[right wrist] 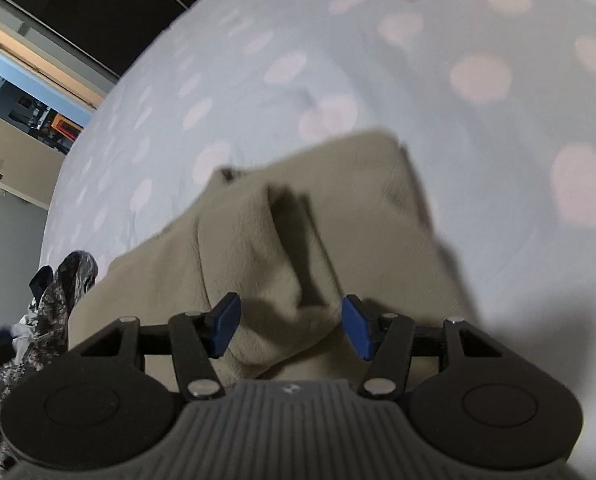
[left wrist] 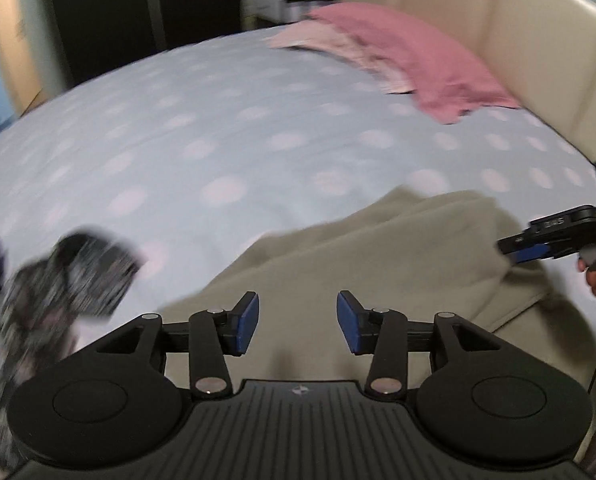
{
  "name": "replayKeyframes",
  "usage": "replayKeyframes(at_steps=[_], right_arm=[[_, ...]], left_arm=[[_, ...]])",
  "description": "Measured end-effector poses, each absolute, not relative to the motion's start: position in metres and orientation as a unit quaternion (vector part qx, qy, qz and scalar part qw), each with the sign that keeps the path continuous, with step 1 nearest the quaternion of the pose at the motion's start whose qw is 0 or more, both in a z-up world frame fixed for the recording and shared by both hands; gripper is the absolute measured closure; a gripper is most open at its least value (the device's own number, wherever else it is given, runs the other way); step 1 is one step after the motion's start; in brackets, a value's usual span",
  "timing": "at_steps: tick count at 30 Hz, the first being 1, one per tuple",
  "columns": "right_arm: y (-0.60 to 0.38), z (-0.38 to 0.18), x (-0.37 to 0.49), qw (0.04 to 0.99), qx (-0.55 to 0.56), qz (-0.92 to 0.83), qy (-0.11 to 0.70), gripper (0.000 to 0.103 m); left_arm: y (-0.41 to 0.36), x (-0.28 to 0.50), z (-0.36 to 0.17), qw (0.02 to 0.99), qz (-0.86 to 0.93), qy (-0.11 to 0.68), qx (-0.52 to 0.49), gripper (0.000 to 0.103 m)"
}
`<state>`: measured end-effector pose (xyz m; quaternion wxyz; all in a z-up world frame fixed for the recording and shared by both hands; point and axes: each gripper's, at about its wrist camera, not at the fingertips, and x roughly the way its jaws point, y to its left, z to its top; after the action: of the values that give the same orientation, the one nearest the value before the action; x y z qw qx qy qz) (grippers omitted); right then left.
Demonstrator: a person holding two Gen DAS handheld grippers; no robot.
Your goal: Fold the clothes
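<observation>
A fleece garment (left wrist: 377, 256) lies on the bedsheet (left wrist: 218, 140), patterned clothes (left wrist: 58, 280) to its left, folded clothes (left wrist: 397, 56) beyond by the headboard (left wrist: 517, 40).

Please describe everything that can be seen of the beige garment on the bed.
The beige garment is one plain olive-beige piece of soft, fleecy-looking cloth with no print. It lies crumpled on the blue dotted bedcover, with a deep fold along its middle. The right gripper hangs open over a raised fold of it; the left gripper is open above another part. Whether either pad touches the cloth cannot be told.
</observation>
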<state>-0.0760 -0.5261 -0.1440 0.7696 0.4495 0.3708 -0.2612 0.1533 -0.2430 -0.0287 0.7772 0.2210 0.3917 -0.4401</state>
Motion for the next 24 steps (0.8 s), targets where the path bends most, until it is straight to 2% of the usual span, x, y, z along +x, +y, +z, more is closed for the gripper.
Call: replayKeyframes(at_steps=[2,4,7,14,16,24], right_arm=[[-0.522,-0.149,-0.071,0.767,0.446,-0.266,0.377,0.046],[-0.518,-0.146,-0.067,0.771,0.437,-0.271,0.375,0.064],[-0.513,-0.134,-0.062,0.787,0.409,-0.277,0.37,0.078],[-0.495,-0.078,-0.074,0.836,0.357,-0.273,0.315,0.083],[-0.493,-0.072,-0.079,0.833,0.347,-0.284,0.322,0.083],[-0.497,-0.133,-0.069,0.795,0.316,-0.317,0.41,0.083]], left_arm=[[-0.216,0.158,-0.034,0.783,-0.425,0.401,0.214,0.061],[-0.192,0.16,-0.042,0.786,-0.414,0.409,0.21,0.059],[-0.166,0.155,-0.058,0.777,-0.409,0.425,0.219,0.057],[-0.137,0.144,-0.082,0.766,-0.401,0.447,0.229,0.057],[-0.134,0.143,-0.087,0.765,-0.4,0.452,0.226,0.057],[-0.148,0.141,-0.091,0.777,-0.402,0.439,0.204,0.058]])
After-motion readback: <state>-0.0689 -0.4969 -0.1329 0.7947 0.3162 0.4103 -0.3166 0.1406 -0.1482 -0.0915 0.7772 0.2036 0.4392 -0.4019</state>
